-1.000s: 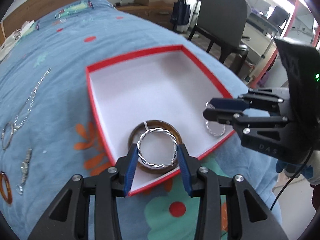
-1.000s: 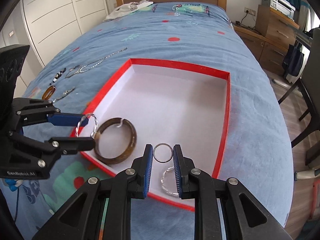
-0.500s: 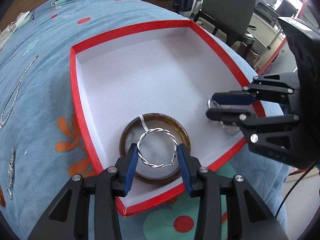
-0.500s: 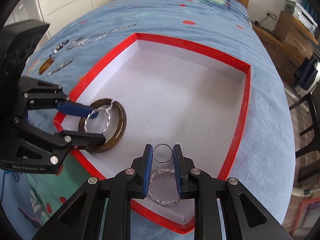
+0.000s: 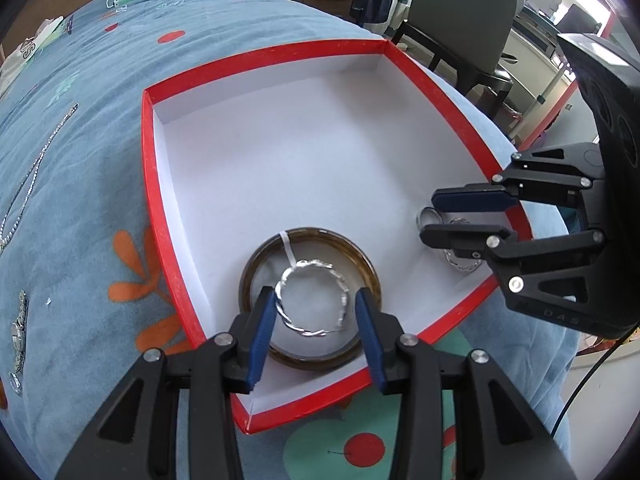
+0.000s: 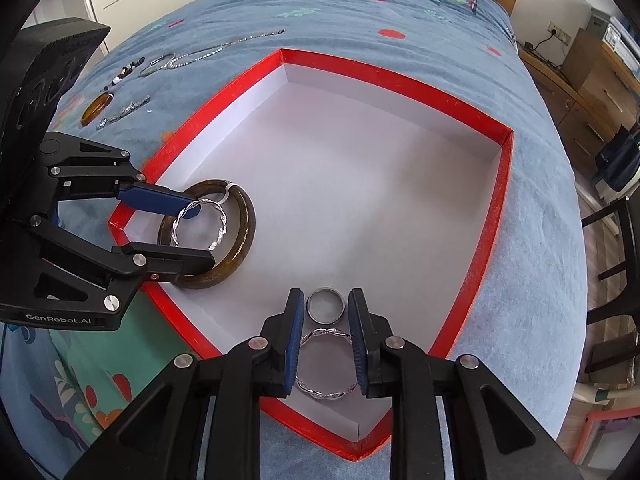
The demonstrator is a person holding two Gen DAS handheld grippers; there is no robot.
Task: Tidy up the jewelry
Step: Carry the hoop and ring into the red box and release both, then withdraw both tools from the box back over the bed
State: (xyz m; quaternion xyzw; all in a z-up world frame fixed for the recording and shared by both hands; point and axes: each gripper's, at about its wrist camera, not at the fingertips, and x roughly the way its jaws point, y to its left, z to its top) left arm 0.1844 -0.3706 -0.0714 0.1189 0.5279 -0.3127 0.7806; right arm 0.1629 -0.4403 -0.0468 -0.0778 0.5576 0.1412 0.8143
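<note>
A red-rimmed box [image 5: 154, 216] [image 6: 492, 240] with a white floor lies on the blue bedspread. My left gripper [image 5: 316, 304] [image 6: 188, 236] is shut on a twisted silver bangle [image 5: 312, 300] [image 6: 200, 228] and holds it low over a brown bangle [image 5: 248, 280] [image 6: 240, 248] that lies in the box. My right gripper [image 6: 325, 306] [image 5: 448, 218] is shut on a plain silver ring [image 6: 325, 305] [image 5: 426, 218], low over the box floor. A second twisted silver bangle [image 6: 324, 364] [image 5: 462, 262] lies in the box under the right gripper.
Loose jewelry lies on the bedspread left of the box: a silver chain [image 6: 224, 46] [image 5: 36, 164], a beaded piece [image 6: 124, 72], an amber bangle [image 6: 96, 108] and a silver bracelet [image 6: 124, 112] [image 5: 18, 344]. A chair [image 5: 460, 12] stands beside the bed.
Both grippers have moved in over the box and dropped lower toward its floor, each still holding its piece. The box looks closer in both views.
</note>
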